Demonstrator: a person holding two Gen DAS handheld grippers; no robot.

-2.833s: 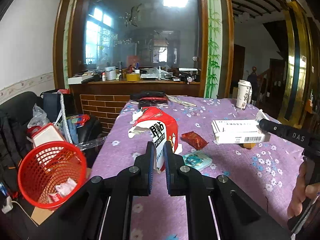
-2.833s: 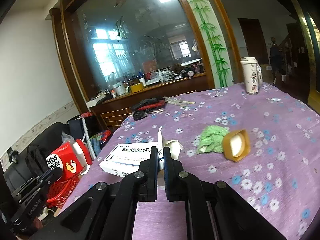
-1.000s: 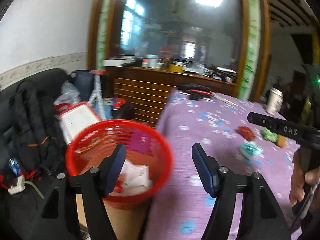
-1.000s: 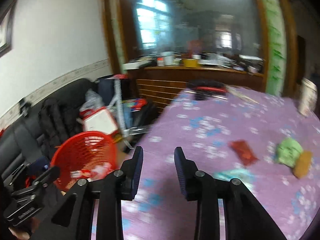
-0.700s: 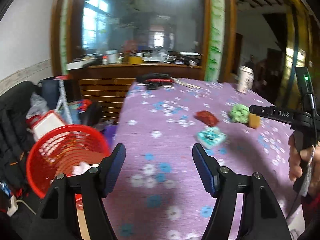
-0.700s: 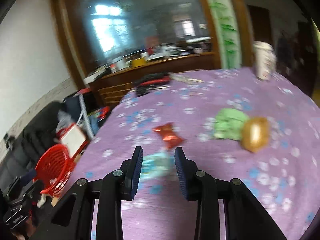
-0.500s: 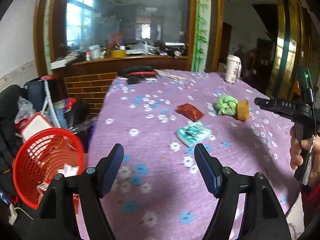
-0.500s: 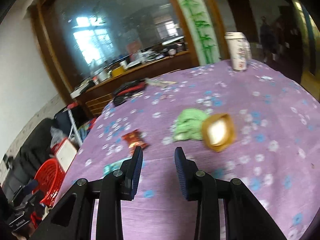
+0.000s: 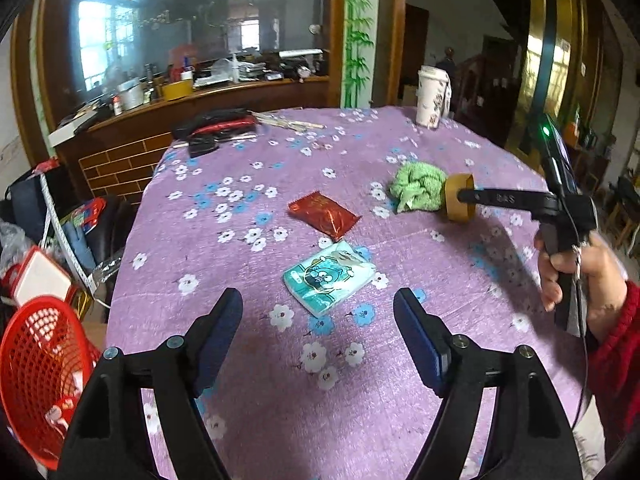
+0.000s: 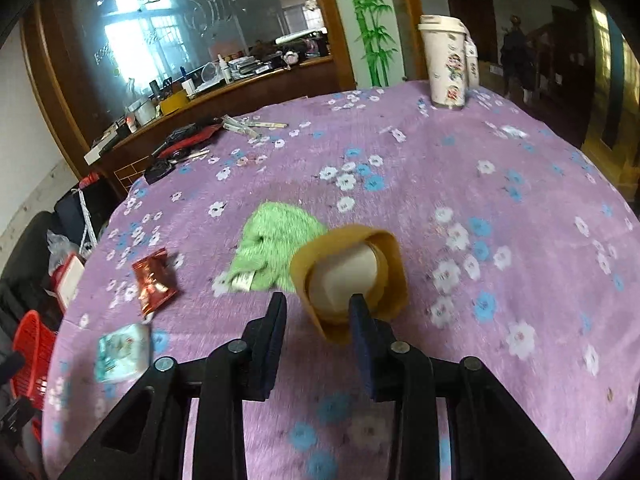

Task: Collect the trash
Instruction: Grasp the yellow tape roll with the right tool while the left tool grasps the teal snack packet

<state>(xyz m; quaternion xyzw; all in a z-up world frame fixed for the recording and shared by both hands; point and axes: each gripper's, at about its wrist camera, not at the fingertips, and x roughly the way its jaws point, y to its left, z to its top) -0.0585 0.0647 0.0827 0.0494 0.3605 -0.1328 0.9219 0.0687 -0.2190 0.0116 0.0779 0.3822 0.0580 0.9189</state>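
My left gripper [image 9: 318, 332] hangs over the near part of the table [image 9: 256, 420] with its jaws spread wide and nothing between them; the teal tissue pack [image 9: 330, 277] lies flat on the purple flowered cloth just beyond its fingertips, in line with the gap. A little farther toward the middle of the table sits the red foil wrapper [image 9: 322, 215], apart from the tissue pack. My right gripper [image 10: 316, 312] is parted too, holding nothing, and it is right up at the brown paper cup [image 10: 350, 276], which lies on its side with its mouth turned toward me; my right-hand finger overlaps the cup's lower rim, though I cannot tell whether it touches. The crumpled green cloth [image 10: 274, 246] lies against the cup on its left side. From the left wrist view I see my right hand [image 9: 576, 276] around the handle, with the tool's tip reaching the cup near the right edge of the table. The red mesh basket [image 9: 38, 376] stands on the floor off the table's near left edge, with some scraps inside it. At the far edge of the table a white flowered cup with a lid [image 10: 446, 64] stands upright, and a black and red bundle [image 9: 216, 128] lies toward the far left corner.
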